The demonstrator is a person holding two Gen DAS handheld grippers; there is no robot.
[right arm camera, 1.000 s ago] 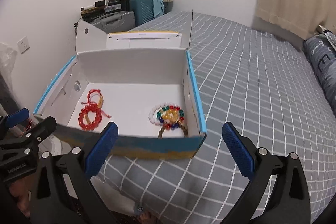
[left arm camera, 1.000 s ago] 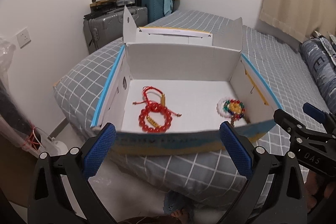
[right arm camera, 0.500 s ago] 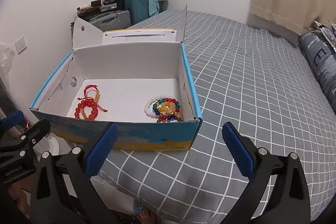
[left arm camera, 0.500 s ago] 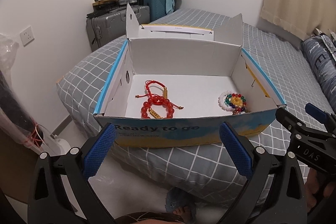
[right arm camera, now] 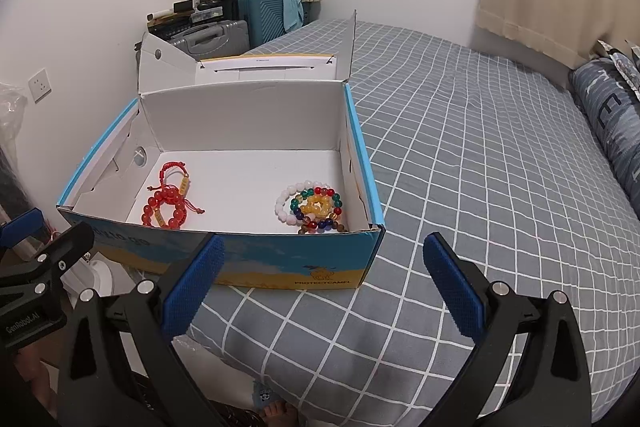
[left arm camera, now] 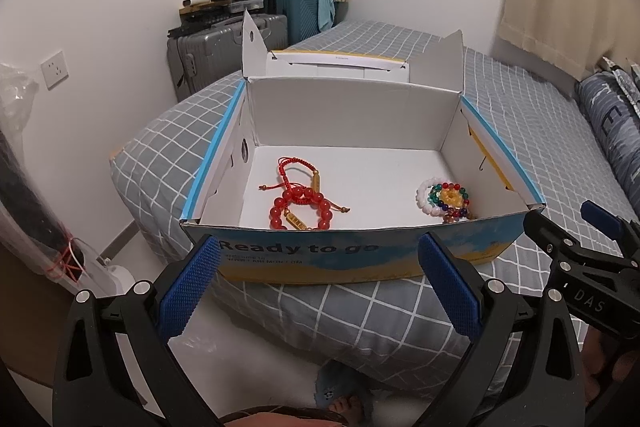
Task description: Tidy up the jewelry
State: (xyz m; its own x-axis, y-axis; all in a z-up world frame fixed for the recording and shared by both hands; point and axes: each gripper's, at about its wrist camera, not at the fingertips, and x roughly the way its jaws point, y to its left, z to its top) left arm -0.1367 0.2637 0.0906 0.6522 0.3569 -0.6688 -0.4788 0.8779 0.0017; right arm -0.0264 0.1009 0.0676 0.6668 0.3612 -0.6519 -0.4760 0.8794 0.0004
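Both the left gripper [left arm camera: 320, 285] and the right gripper [right arm camera: 320, 283] are hovering with jaws released and empty before the box [left arm camera: 360, 257] at the bed's [right arm camera: 480, 187] corner. Inside it, the red bracelets [left arm camera: 298, 205] are lying near its left wall and the beaded bracelets [right arm camera: 310, 207] in its front right corner; they are probably light, slippery and floppy, best pinched across one strand.

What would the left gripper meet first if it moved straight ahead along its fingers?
Most likely the printed front wall of the box: the open left gripper points at it, below the rim. Depth is unclear, but nothing lies between.
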